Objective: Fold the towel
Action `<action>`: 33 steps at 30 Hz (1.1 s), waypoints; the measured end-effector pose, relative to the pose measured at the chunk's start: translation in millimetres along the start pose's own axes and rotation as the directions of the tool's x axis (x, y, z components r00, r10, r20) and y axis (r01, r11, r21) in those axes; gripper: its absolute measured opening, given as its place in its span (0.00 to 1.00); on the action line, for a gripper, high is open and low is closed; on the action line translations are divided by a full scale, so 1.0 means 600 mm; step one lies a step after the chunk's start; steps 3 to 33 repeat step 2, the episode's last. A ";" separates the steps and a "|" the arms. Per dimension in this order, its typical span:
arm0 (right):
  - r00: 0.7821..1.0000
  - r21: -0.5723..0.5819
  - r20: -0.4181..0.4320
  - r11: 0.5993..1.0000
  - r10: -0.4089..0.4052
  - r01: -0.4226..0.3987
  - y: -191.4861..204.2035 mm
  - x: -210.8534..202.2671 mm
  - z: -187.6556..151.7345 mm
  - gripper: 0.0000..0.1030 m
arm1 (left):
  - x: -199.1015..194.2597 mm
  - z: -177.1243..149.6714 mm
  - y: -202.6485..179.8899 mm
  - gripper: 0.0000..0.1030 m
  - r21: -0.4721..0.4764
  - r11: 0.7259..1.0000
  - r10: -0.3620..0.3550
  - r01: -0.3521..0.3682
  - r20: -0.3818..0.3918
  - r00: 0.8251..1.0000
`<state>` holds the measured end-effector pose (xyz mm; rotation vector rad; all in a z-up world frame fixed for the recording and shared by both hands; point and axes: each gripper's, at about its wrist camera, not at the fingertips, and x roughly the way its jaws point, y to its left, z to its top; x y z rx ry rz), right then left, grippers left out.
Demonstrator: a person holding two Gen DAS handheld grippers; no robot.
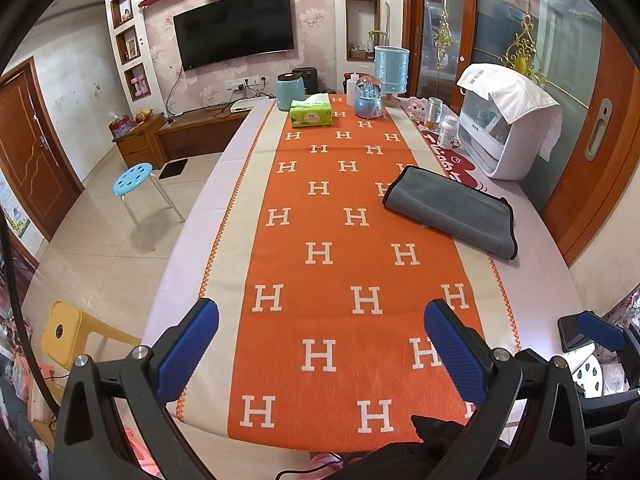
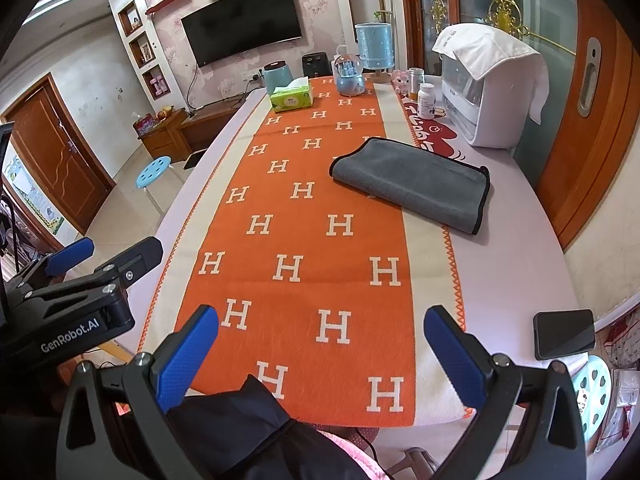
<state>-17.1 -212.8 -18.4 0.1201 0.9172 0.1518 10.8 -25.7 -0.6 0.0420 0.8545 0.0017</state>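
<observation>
Take the orange runner [image 1: 340, 240] down the middle of the table as your landmark and read across from its left. Your left gripper [image 1: 320, 344] hangs over the runner's near end with its blue pads spread wide and nothing between them, well short of any cloth. Your right gripper [image 2: 320, 344] sits just to the right of it, also over the near end, jaws equally wide and empty; both are pulled back toward you, which suits a pause either before a reach or after letting go. Farther along and off to the runner's right edge lies the grey towel [image 2: 416, 182], half on the orange cloth and half on the pale tablecloth [image 2: 520, 248] beside it. It already looks doubled over, with its black-trimmed edges stacked at the right end, so you probably have a fold done; whether another is wanted, you must judge. It lies flat and apart from the white box [image 2: 480, 92] behind it, leaving room to grip its corners. Right of the runner's near corner, a dark phone [image 2: 564, 334] rests close to the table edge, so keep your right elbow clear of it.
</observation>
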 end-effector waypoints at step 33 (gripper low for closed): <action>1.000 0.001 0.000 1.000 -0.001 0.001 0.000 0.000 -0.002 1.00 | 0.000 0.000 0.000 0.99 0.000 1.000 0.000 0.000 0.000 1.000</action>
